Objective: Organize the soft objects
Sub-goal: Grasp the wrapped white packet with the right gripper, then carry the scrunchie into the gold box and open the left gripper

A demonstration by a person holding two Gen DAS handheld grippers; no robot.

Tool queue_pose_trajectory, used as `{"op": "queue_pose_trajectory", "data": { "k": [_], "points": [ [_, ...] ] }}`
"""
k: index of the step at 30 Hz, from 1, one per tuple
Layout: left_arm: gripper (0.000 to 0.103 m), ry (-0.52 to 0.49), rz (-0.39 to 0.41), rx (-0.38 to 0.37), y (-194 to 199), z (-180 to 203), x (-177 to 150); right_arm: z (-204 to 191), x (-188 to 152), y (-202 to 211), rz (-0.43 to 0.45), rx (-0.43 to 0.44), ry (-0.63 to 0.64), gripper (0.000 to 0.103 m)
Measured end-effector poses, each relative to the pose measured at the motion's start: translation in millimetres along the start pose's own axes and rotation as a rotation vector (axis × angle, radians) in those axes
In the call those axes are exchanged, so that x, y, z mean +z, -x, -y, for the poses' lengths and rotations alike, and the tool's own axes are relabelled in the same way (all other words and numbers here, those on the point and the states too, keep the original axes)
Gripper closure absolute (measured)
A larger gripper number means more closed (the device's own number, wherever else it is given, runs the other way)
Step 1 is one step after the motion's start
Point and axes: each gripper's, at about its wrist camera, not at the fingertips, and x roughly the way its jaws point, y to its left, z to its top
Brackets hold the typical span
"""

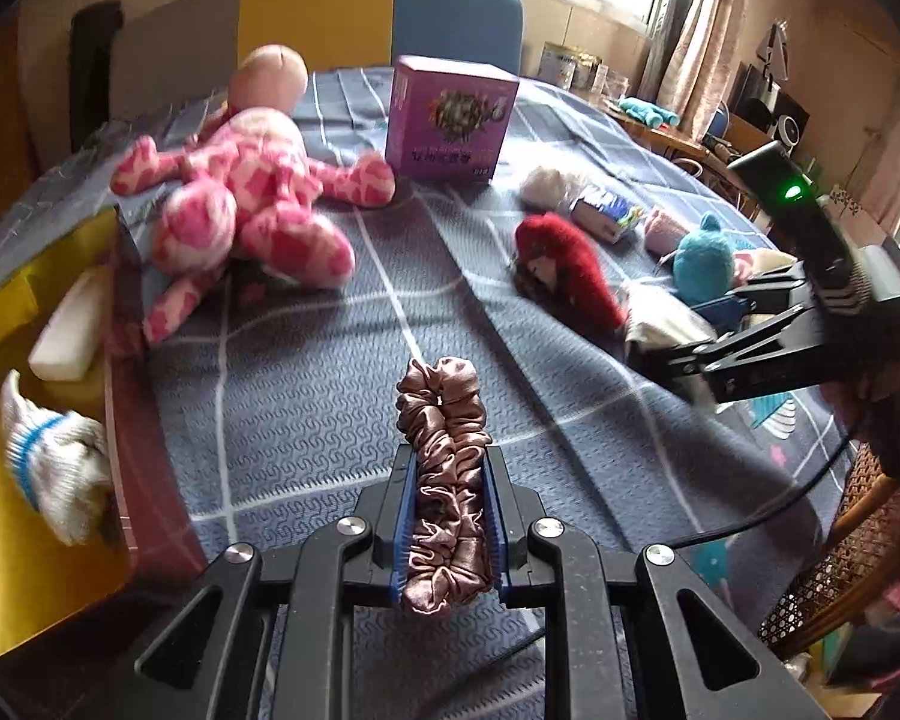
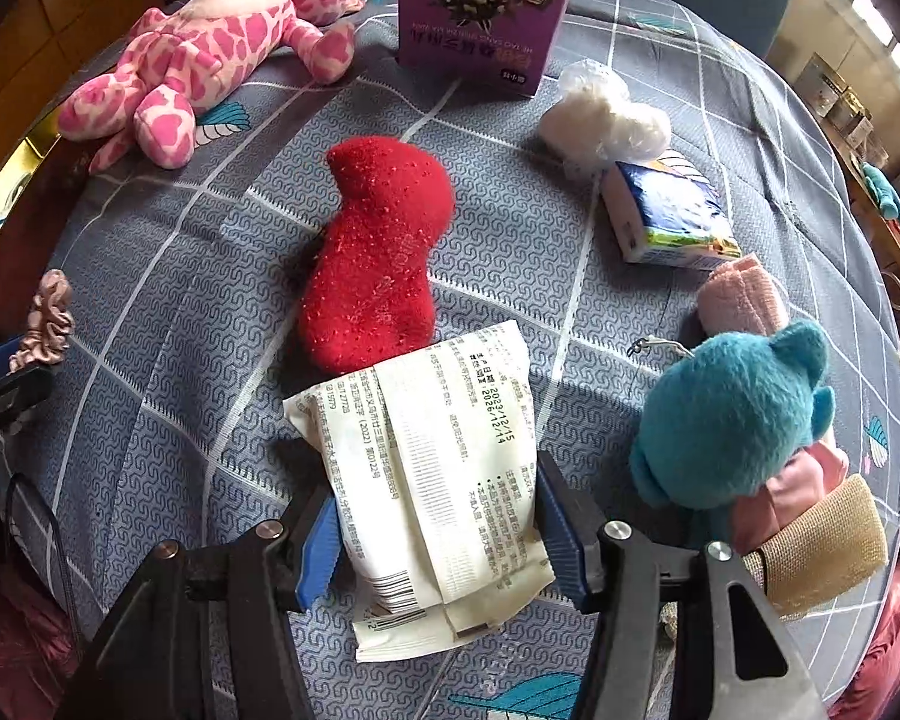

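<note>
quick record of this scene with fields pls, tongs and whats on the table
left tongs: shut on scrunchie
right tongs: closed on white packet
surface: grey checked cloth
soft items: pink plush, red sock, teal plush
boxes: purple box, tissue pack
left edge: yellow bin with glove

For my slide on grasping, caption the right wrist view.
Right gripper closed on a white printed packet beside a red sock.
</note>
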Motion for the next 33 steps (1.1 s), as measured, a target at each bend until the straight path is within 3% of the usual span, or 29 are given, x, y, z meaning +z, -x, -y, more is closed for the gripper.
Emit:
{"op": "queue_pose_trajectory", "data": {
  "k": [7,18,26,33],
  "points": [
    [0.082,0.017,0.092,0.056,51.8,3.9,11.3,-2.5,-13.2,7.2,0.029,0.0,-0.003,0.045],
    [0.082,0.129,0.147,0.19,100.6,-31.4,16.0,11.5,-21.9,8.7,0.03,0.027,-0.025,0.043],
    [0.082,0.23,0.155,0.251,113.3,-75.3,7.1,15.8,-23.8,5.2,0.033,0.027,-0.029,0.043],
    [0.082,0.443,0.151,0.264,125.8,-149.1,-1.7,11.9,-25.6,6.1,0.036,0.016,-0.02,0.043]
  ]
}}
